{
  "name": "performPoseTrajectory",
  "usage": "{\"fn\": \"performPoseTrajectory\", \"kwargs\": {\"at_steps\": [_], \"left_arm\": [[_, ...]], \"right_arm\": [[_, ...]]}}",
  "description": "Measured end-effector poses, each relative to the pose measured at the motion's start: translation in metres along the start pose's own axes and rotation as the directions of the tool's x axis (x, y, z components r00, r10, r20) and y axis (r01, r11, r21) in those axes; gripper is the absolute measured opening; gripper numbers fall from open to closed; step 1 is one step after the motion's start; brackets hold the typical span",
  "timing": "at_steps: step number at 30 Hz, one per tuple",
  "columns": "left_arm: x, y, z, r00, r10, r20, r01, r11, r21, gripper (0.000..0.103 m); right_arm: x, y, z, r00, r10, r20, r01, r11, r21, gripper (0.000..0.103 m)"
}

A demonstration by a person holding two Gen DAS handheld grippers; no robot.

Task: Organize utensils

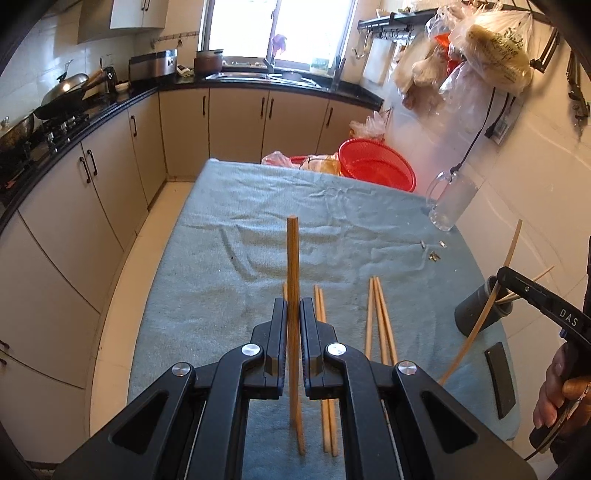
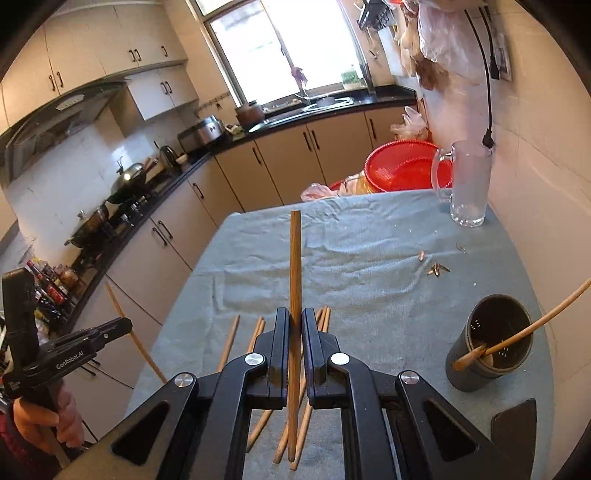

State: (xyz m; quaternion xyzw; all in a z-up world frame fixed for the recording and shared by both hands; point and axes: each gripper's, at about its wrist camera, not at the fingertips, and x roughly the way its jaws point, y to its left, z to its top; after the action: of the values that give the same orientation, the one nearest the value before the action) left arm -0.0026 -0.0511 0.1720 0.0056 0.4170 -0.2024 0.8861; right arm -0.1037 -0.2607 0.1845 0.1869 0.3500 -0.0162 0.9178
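A thin brown wooden chopstick [image 1: 293, 266] is clamped in the left gripper [image 1: 293, 314], another [image 2: 295, 273] in the right gripper [image 2: 294, 325]; both should be tipped into the dark cylindrical holder [image 2: 493, 354], lower right.

Daylight does all the work here, pouring in through the window [image 1: 280, 29] at the far end of the kitchen, and the glass is totally blown out to white in both views. The tabletop [image 1: 332, 229] is evenly lit and only soft shadows sit in the folds of its cloth. There's glare on the white wall tiles [image 2: 535, 184] and the pale floor [image 1: 122, 314]. Focus is pretty crisp in the middle. Heavy fisheye warp though: cabinets [image 1: 74, 221] and counter edges bow hard, and the corners go to black vignette. The glass mug [image 2: 469, 181] looks hazy.
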Motion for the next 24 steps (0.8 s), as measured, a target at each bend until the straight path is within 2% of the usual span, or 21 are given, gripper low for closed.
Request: {"fn": "performPoseTrajectory", "kwargs": {"at_steps": [12,18,24], "left_arm": [[-0.040,-0.020,0.011,0.996,0.006,0.086,-0.008,1.000,0.017,0.006],[-0.055,-0.040,0.026,0.992,-0.017,0.122,0.011,0.999,0.052,0.006],[-0.062,-0.067,0.044,0.987,-0.073,0.140,0.060,0.994,0.093,0.006]], "right_arm": [[-0.053,-0.006,0.015,0.992,0.055,0.114,-0.057,0.998,0.017,0.007],[-0.087,-0.015,0.027,0.980,0.057,0.191,-0.067,0.997,0.042,0.007],[-0.127,-0.038,0.039,0.961,0.027,0.275,-0.054,0.994,0.093,0.007]]}}
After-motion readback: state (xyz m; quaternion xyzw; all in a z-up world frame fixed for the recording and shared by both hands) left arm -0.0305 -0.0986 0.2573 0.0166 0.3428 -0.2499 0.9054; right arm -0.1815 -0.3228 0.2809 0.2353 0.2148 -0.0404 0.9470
